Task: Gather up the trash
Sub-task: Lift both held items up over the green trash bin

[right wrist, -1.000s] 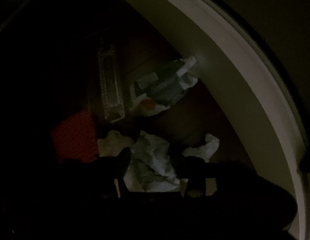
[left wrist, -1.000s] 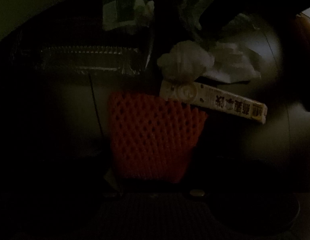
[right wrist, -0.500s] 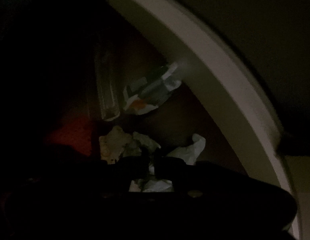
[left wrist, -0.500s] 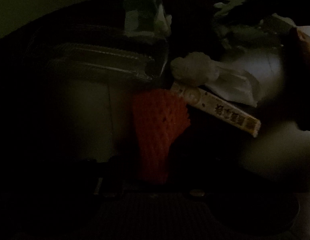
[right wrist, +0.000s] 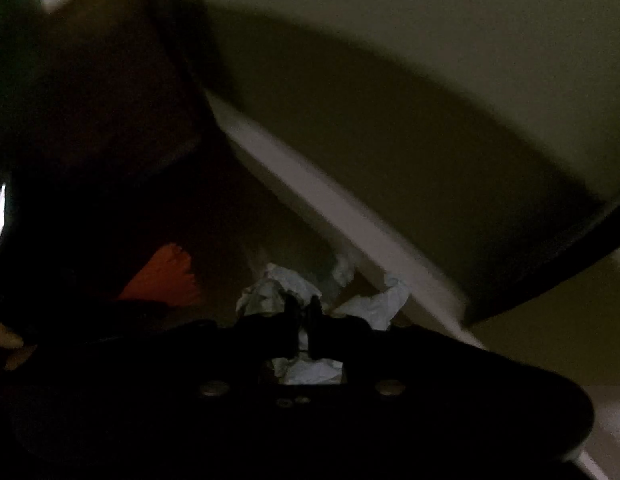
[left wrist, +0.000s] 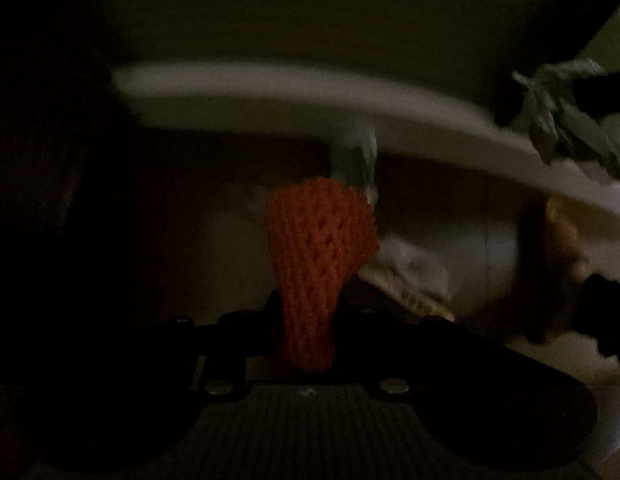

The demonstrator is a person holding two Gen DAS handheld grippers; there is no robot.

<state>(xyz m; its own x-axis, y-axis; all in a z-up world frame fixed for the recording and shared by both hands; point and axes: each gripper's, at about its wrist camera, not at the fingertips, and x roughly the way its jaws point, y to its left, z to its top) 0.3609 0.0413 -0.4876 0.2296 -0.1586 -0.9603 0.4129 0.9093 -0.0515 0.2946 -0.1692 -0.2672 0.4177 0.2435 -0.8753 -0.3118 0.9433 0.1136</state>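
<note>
The scene is dark. My left gripper [left wrist: 306, 320] is shut on an orange foam fruit net [left wrist: 320, 236], which sticks up squeezed between the jaws. My right gripper [right wrist: 304, 312] is shut on a crumpled white tissue [right wrist: 278, 288], with more paper showing below the jaws. The orange net also shows at the left of the right wrist view [right wrist: 162, 276]. In the left wrist view the right gripper's tissue [left wrist: 562, 120] hangs at the upper right.
A pale curved rim [left wrist: 270, 84] arcs across the left wrist view and also the right wrist view [right wrist: 330, 216]. Blurred white paper and a printed stick wrapper [left wrist: 410, 280] lie to the right of the net. Another crumpled paper [right wrist: 382, 300] lies by the rim.
Both grippers closed: the left on the orange net, bunching it narrow, the right on the tissue. Both have lifted, and the other trash has dropped lower in view.
</note>
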